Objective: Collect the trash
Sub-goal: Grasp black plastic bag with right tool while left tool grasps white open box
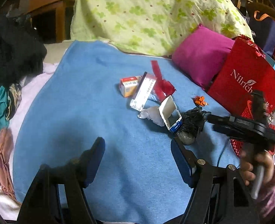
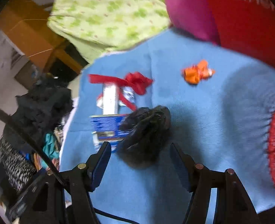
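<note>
Hovering over the blue cloth [image 1: 81, 112], the left gripper [image 1: 138, 158] stood spread with nothing between its pads. The right gripper [image 2: 140, 160] was spread too, the crumpled black bag [image 2: 146, 134] lying just beyond its tips, unpinched. Trash sat mid-cloth: small boxes [image 1: 137, 91], red ribbon [image 1: 161, 82], orange wrapper [image 2: 197, 73]. A red paper bag [image 1: 247, 82] stood far right.

A matt, softly napped blue cloth [image 1: 92, 100] covers the bed. On it lie glossy printed card boxes [image 1: 130, 86], a satin red ribbon [image 1: 160, 83], a crinkled black plastic bag [image 1: 192, 123] and a shiny orange wrapper [image 1: 200, 100]. At far right stand a smooth red paper bag [image 1: 247, 82] and a magenta cloth cushion [image 1: 200, 56]; far left, brown wood furniture [image 1: 49, 3].
</note>
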The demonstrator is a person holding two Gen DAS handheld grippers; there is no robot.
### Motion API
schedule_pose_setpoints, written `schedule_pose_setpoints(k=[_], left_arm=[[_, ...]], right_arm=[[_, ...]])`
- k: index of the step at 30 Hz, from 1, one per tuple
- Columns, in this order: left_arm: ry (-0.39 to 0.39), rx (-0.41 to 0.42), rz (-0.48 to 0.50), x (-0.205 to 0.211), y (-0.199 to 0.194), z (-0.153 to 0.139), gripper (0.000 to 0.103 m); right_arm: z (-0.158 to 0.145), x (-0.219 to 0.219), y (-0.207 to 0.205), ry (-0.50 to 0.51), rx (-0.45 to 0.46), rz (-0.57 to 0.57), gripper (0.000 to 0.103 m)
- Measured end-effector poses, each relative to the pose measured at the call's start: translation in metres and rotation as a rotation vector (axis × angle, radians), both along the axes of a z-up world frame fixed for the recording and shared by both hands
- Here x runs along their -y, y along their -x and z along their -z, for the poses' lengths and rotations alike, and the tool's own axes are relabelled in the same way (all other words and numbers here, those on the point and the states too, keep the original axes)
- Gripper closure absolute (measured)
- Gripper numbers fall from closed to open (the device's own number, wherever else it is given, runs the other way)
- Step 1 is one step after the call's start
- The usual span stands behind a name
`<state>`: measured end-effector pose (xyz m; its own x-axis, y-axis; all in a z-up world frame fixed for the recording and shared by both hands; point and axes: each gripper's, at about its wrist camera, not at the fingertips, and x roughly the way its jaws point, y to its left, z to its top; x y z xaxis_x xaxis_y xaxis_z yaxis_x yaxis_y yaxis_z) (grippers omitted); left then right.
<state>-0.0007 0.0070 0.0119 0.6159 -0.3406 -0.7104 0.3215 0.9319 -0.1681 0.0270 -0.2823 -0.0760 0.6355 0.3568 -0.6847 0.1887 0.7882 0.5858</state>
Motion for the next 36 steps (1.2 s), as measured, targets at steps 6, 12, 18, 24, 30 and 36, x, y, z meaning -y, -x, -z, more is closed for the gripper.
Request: schedule_pose_setpoints(k=[6,12,18,24,30,36], left_arm=[[0.015,-0.023,-0.003,-0.001,-0.007,0.002,0.030],[0.036,-0.049,0.021,0.020,-0.025,0.004,0.030],[0.094,-0.142,0.033,0.054,-0.061,0.022,0.030],[0.142,-0.235,0.013,0.087,-0.096,0.044,0.030],[0.153,-0.303,-0.010,0.108,-0.109,0.064,0.030],[0.178,-0.325,-0.020,0.110,-0.107,0.075,0.062]], right_arm=[[0.045,-0.001,-0.031,-0.135,-0.098,0.036,0.048],[0.035,-0.001,-0.011,-0.066,-0.041,0.002,0.062],[0.009,-0.002,0.038,0.074,0.011,-0.071,0.062],[0.003,-0.004,0.089,0.154,0.038,-0.116,0.062],[0.002,-0.018,0.106,0.218,0.068,-0.158,0.062],[-0.002,-0.022,0.110,0.242,0.087,-0.145,0.062]])
